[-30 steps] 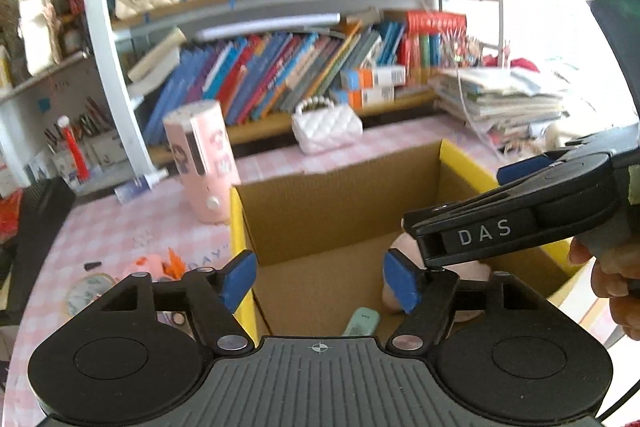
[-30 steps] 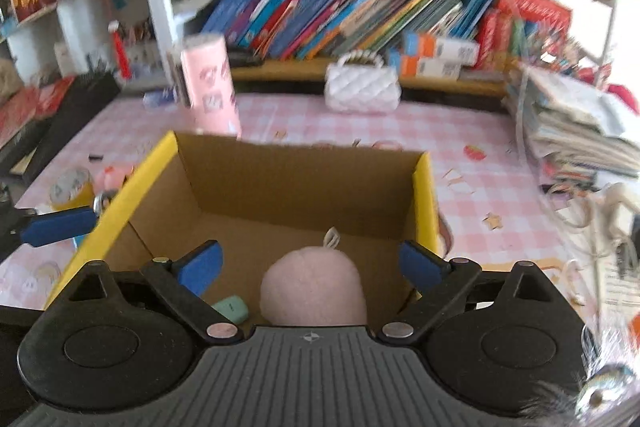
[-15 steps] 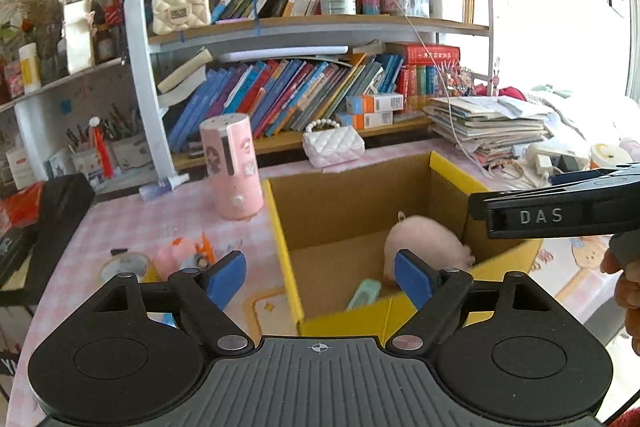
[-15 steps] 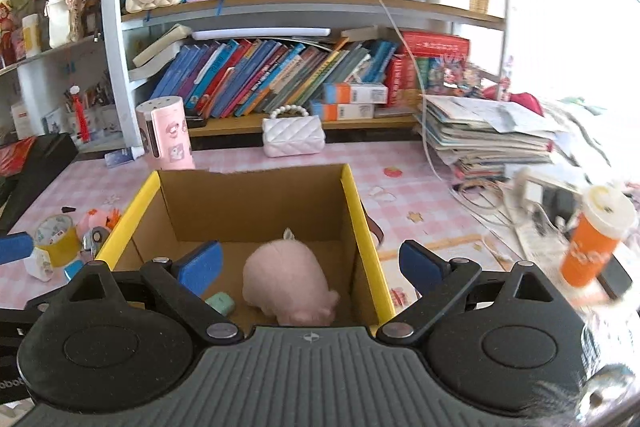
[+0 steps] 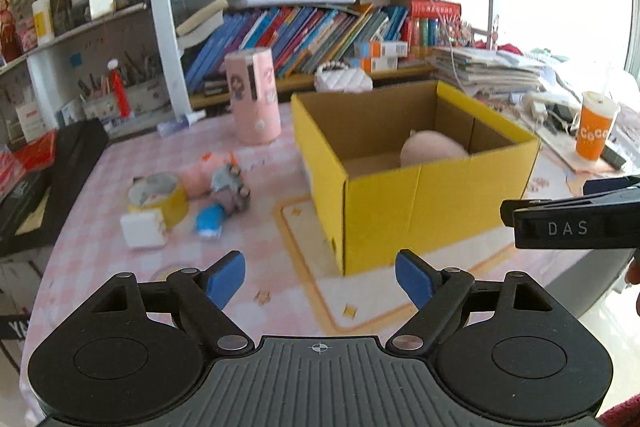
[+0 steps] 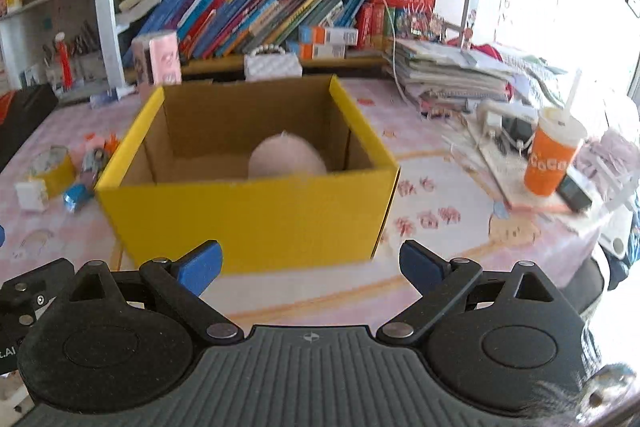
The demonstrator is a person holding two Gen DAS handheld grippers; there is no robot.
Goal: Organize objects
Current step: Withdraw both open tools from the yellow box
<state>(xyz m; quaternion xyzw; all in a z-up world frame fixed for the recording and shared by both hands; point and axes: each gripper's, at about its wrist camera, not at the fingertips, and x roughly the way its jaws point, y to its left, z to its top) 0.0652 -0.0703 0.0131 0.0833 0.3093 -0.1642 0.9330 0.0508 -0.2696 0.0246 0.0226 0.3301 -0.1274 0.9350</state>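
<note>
A yellow cardboard box (image 5: 420, 203) (image 6: 248, 215) stands open on the pink checked table, with a pink plush toy (image 5: 432, 147) (image 6: 286, 157) inside. My left gripper (image 5: 320, 277) is open and empty, held back near the table's front edge, in front of the box's left corner. My right gripper (image 6: 310, 263) is open and empty, just in front of the box's front wall; its side also shows in the left wrist view (image 5: 576, 223). Left of the box lie a yellow tape roll (image 5: 160, 193), a white cube (image 5: 143, 229), a small blue item (image 5: 210, 221) and small pink and grey toys (image 5: 224, 179).
A pink cylinder (image 5: 252, 95) and a white quilted purse (image 5: 343, 81) stand behind the box before the bookshelf (image 5: 320, 23). An orange cup (image 6: 554, 155), stacked papers (image 6: 452, 75) and cables sit at the right. A black case (image 5: 48, 179) lies at the left.
Both grippers have pulled back and up, away from the box, which now shows whole from outside. Both stay open. The plush toy remains inside.
</note>
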